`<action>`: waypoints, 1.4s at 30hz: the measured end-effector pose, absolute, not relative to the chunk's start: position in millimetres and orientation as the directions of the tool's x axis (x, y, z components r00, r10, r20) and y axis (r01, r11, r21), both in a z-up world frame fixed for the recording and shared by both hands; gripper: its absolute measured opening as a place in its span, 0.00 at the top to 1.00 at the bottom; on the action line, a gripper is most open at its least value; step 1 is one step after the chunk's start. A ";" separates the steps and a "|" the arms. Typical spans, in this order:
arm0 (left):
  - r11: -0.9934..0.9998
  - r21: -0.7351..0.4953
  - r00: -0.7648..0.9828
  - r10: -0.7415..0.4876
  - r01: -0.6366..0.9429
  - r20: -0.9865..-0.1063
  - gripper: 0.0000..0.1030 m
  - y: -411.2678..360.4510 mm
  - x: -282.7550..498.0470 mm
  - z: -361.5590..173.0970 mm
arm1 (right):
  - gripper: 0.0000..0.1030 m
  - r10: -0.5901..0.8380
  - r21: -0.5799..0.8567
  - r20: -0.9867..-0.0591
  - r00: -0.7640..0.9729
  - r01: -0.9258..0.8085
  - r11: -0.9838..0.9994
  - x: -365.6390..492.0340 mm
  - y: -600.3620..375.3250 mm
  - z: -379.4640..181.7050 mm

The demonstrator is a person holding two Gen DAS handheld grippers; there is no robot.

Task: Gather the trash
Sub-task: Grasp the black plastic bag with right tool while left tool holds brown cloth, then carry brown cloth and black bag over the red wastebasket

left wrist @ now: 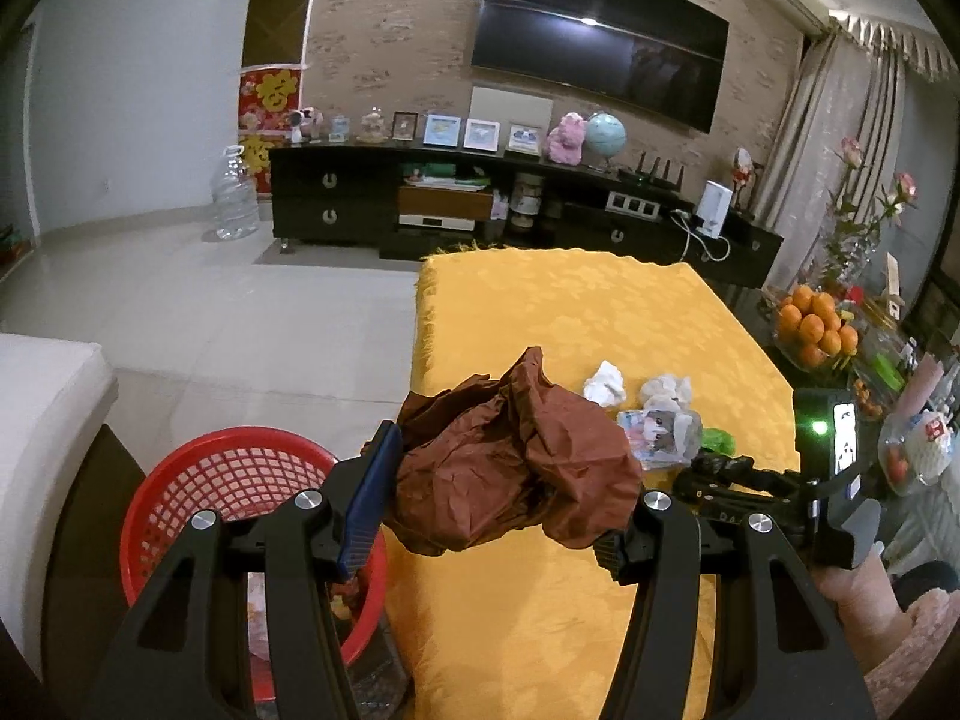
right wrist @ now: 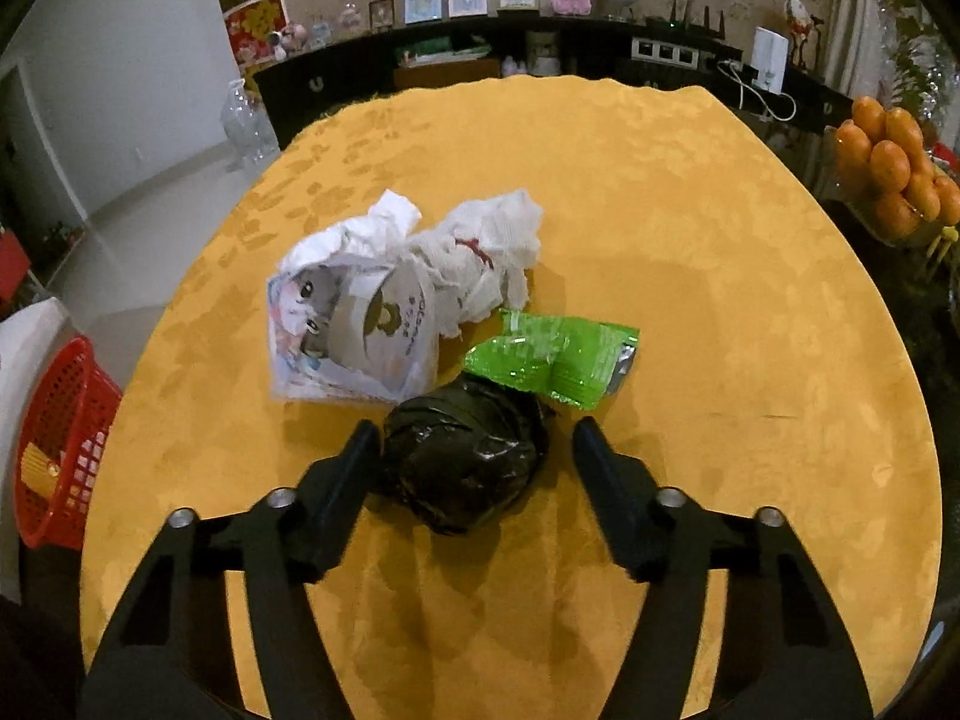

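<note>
My left gripper (left wrist: 498,516) is shut on a crumpled brown bag (left wrist: 510,468) and holds it above the near left corner of the yellow-clothed table (left wrist: 570,300). A red mesh basket (left wrist: 198,468) stands on the floor just left of it, with some scraps inside. In the right wrist view, my right gripper (right wrist: 474,450) stands open around a black bag ball (right wrist: 462,456) on the cloth. Its left finger touches the ball and a gap shows at the right finger. Behind the ball lie a green wrapper (right wrist: 558,354), a printed white plastic bag (right wrist: 354,324) and crumpled white tissue (right wrist: 486,258).
A bowl of oranges (right wrist: 894,168) and other items crowd a side table to the right. The red basket (right wrist: 60,444) sits off the table's left edge beside a white sofa (left wrist: 42,420). A dark TV cabinet (left wrist: 336,198) and a water jug (left wrist: 234,198) stand beyond.
</note>
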State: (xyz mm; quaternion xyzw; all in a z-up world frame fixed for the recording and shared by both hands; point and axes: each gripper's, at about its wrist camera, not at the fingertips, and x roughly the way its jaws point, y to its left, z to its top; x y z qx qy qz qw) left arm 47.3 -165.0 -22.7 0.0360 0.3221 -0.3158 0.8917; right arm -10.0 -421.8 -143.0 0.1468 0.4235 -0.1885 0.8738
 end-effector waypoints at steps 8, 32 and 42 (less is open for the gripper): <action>0.807 -0.131 0.612 -0.532 0.576 -0.585 0.47 -162.4 45.3 -18.6 | 0.62 -0.170 0.138 -0.789 0.591 0.439 0.888 -18.6 -420.4 -135.2; 0.864 -0.113 0.715 -0.473 0.490 -0.515 0.47 -128.7 46.5 7.8 | 0.62 -0.227 0.097 -0.556 0.800 0.333 0.938 -50.4 -361.8 -12.0; 0.908 -0.107 0.760 -0.399 0.404 -0.513 0.47 -93.7 57.3 12.5 | 0.62 -0.158 0.124 -0.549 0.821 0.267 0.956 -22.1 -336.8 -1.4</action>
